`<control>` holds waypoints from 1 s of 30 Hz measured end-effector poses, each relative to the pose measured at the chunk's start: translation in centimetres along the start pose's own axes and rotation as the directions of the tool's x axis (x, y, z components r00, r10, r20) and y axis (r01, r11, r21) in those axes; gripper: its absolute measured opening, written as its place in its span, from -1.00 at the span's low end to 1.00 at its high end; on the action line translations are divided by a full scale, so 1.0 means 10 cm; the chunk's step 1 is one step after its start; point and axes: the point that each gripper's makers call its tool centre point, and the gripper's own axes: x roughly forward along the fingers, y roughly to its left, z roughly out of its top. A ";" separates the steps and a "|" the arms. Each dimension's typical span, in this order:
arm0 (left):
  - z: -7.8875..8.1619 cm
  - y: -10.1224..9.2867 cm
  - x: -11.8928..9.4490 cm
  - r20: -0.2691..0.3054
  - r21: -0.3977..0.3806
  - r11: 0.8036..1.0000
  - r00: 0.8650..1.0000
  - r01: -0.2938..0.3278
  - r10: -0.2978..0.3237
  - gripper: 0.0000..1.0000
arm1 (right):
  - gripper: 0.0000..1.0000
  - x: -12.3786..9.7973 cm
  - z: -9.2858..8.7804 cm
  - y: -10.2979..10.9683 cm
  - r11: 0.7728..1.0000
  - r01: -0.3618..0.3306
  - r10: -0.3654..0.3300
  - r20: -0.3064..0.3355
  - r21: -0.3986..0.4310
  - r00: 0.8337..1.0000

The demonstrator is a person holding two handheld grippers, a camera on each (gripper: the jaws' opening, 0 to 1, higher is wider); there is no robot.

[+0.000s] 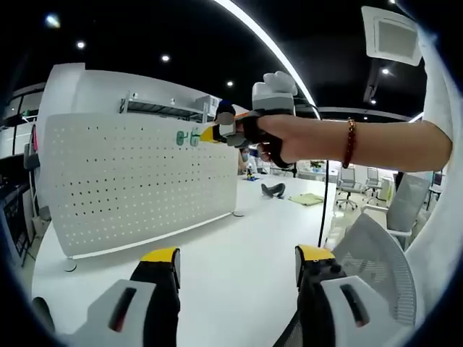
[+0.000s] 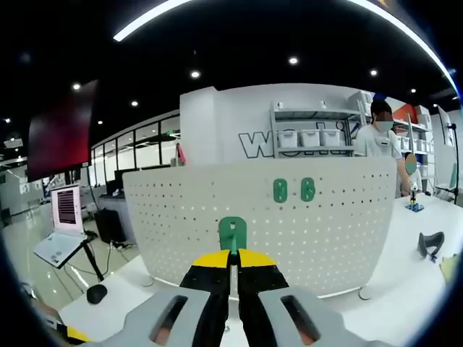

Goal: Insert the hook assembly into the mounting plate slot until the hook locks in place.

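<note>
Right now your right gripper (image 2: 233,262) is clamped on a green hook (image 2: 232,235), jaws pinched tight with the hook's tab sticking up between the yellow tips. You hold it up in front of the white pegboard (image 2: 289,224), which stands upright on the white table (image 2: 405,253). Whether the hook touches the board, you cannot tell from the right gripper view. Two more green hooks (image 2: 294,190) already sit side by side on the board, above and to the right of the held one in that view.

Your left gripper (image 1: 239,260) is spread wide with nothing between the jaws, low over the table (image 1: 239,238) and apart from the pegboard (image 1: 137,181). In the left gripper view your right hand (image 1: 271,134) reaches across with the right gripper (image 1: 210,134) up at the board's top right corner, near the two mounted green hooks (image 1: 188,137); a beaded bracelet (image 1: 350,143) sits on the wrist.

Background: a laptop (image 2: 61,228) on a stand at left in the right gripper view, a person (image 2: 380,137) standing past the board's right end, a shelf with bins (image 2: 311,137) behind, a mesh office chair (image 1: 376,260) beside the table, and a dark object (image 2: 430,244) lying on the table.
</note>
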 end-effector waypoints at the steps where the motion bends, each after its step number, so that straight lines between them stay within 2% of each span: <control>1: -0.01 0.00 0.01 -0.002 0.000 1.000 1.000 0.000 0.000 0.31 | -0.98 0.02 0.00 0.00 1.000 0.000 0.000 -0.002 -0.008 1.000; 3: 0.01 0.01 0.02 0.012 -0.015 1.000 1.000 0.001 -0.001 0.37 | -0.98 0.08 0.02 -0.03 1.000 0.009 -0.009 -0.005 -0.020 1.000; 5: 0.01 0.01 0.03 0.009 -0.013 1.000 1.000 -0.001 0.001 0.41 | -0.98 0.14 0.06 -0.04 0.997 0.009 -0.010 -0.005 -0.078 1.000; 8: -0.01 0.01 0.04 0.002 -0.006 1.000 1.000 0.003 -0.003 0.45 | -0.98 0.22 0.09 -0.04 1.000 -0.006 0.006 -0.007 -0.019 1.000; 9: -0.02 0.01 0.05 -0.003 -0.008 1.000 1.000 0.003 -0.003 0.45 | -0.98 0.24 0.10 -0.04 0.999 -0.005 0.004 -0.008 -0.052 1.000; 10: -0.02 0.01 0.05 -0.003 -0.010 1.000 1.000 0.002 -0.002 0.45 | -0.98 0.25 0.16 -0.06 0.992 0.007 -0.006 0.003 -0.123 1.000; 12: -0.04 0.03 0.05 -0.004 -0.017 1.000 1.000 -0.001 0.001 0.44 | -0.98 0.30 0.19 -0.01 0.998 -0.014 0.015 0.011 -0.054 1.000; 14: -0.04 0.05 0.05 -0.002 -0.018 1.000 1.000 -0.011 0.011 0.41 | -0.98 0.34 0.22 -0.03 0.996 -0.003 0.005 0.013 -0.094 1.000; 30: -0.07 0.21 0.07 -0.020 -0.016 1.000 1.000 -0.018 0.018 0.43 | -0.98 0.62 0.27 -0.08 0.998 0.016 -0.016 0.013 -0.067 1.000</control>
